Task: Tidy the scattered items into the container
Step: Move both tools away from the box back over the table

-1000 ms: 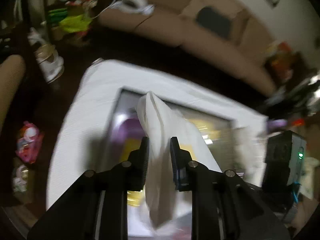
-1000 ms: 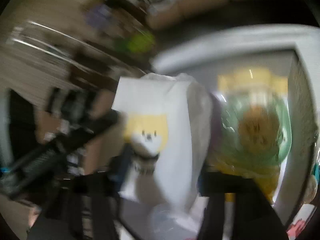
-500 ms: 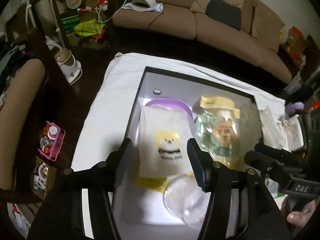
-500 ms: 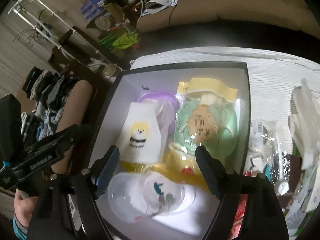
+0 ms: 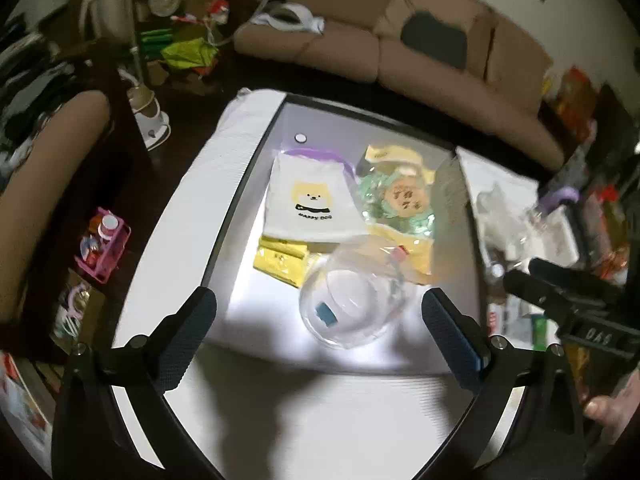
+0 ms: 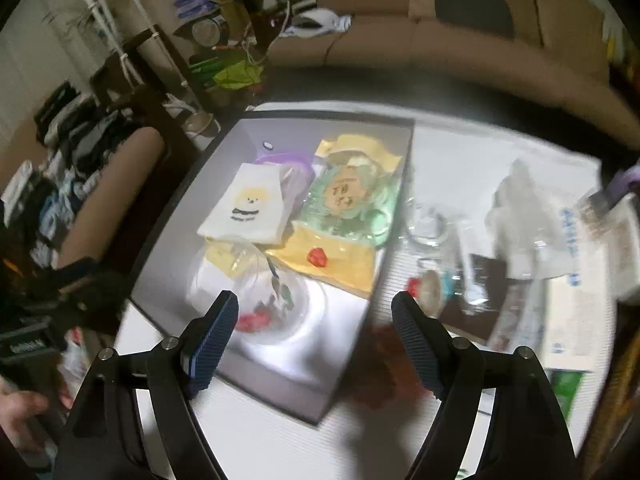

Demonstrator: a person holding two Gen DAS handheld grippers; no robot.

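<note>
A dark-rimmed box [image 5: 240, 200] [image 6: 168, 216] stands on the white table. In it lie a white pouch with a dog face [image 5: 312, 204] [image 6: 248, 208], a green and yellow snack bag [image 5: 404, 204] [image 6: 352, 204], a yellow packet [image 5: 280, 260] and a clear plastic bag [image 5: 348, 300] [image 6: 260, 292]. My left gripper [image 5: 320, 332] is open and empty above the box's near end. My right gripper [image 6: 314, 340] is open and empty over the box's near right corner. It also shows at the right edge of the left wrist view [image 5: 568, 296].
Scattered clear wrappers and packets [image 6: 520, 240] [image 5: 520, 216] lie on the table right of the box. A brown sofa [image 5: 400, 52] stands behind the table. A brown chair [image 5: 48, 160] and a pink basket [image 5: 104, 248] are on the left.
My left gripper let go of the white dog pouch, which now lies in the box. Both grippers opened wide and pulled back toward the near end of the box.
</note>
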